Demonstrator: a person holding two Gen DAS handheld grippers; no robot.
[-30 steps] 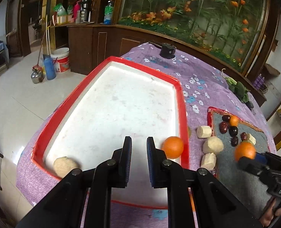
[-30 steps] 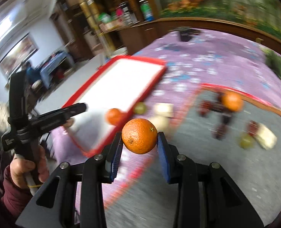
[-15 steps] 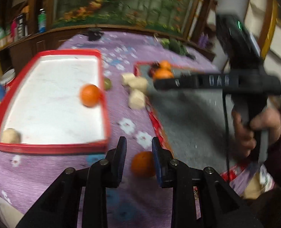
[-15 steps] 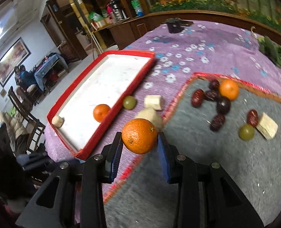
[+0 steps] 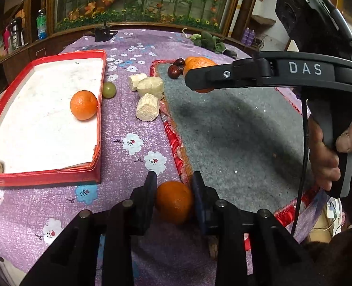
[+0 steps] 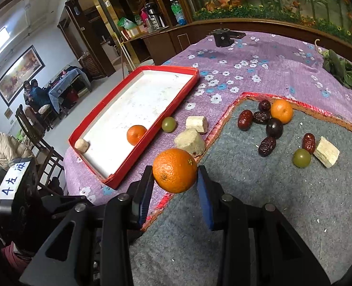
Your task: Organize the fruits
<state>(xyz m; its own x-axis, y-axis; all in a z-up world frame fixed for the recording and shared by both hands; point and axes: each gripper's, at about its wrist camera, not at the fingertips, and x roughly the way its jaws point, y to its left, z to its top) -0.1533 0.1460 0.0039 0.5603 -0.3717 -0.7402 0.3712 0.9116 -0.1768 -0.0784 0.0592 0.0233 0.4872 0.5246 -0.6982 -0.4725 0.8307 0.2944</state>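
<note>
- An orange (image 6: 174, 170) sits clamped in the right gripper (image 6: 174, 186), raised over the near edge of the grey mat (image 6: 283, 202).
- The left gripper (image 5: 174, 196) brackets a second orange (image 5: 174, 201) on the purple cloth (image 5: 128, 124); whether its pads press the fruit cannot be told.
- A third orange (image 5: 83, 104) lies in the red tray (image 5: 42, 178), on the left.
- Dates (image 6: 266, 145), grapes (image 6: 301, 157) and pale chunks (image 6: 325, 151) lie on the mat, farther off.

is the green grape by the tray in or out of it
Out: the green grape lies on the purple cloth, just outside the red tray.
</note>
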